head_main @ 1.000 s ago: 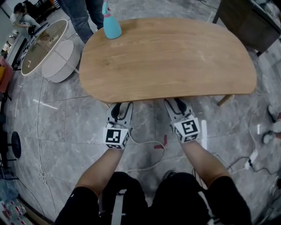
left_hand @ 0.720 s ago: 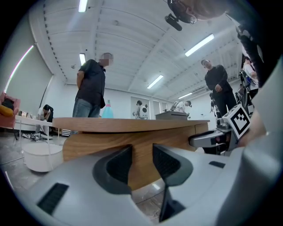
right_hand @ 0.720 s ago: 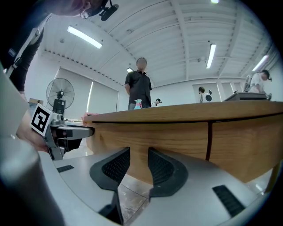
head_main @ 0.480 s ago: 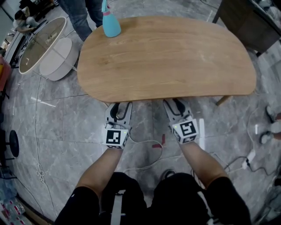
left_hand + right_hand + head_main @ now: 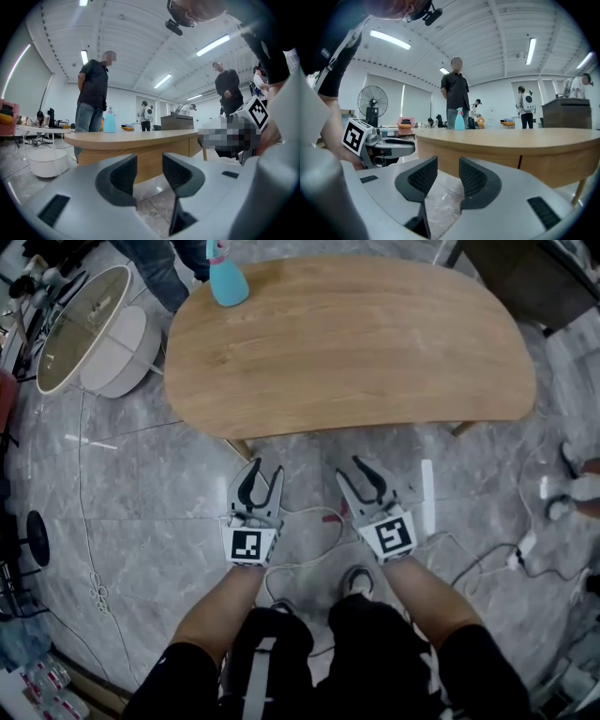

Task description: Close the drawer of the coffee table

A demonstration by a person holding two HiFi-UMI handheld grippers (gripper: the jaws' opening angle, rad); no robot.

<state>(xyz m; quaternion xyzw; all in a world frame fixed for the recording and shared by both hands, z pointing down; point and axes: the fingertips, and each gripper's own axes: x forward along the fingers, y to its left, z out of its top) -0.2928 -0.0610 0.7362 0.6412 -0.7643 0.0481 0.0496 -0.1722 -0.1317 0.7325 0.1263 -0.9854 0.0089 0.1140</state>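
Left gripper (image 5: 267, 468) and right gripper (image 5: 349, 468) have pulled back from the coffee table (image 5: 347, 343) edge; both jaws stand apart, empty, the right's having just closed slightly.

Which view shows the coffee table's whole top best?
The head view: it looks down on the coffee table, its whole top visible. Both gripper views sit low and show only its rim and front panels side-on.

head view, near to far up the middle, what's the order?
Left claw and right claw side by side, both open and empty, the right's jaws having just closed a little → floor → coffee table → blue spray bottle at its far edge.
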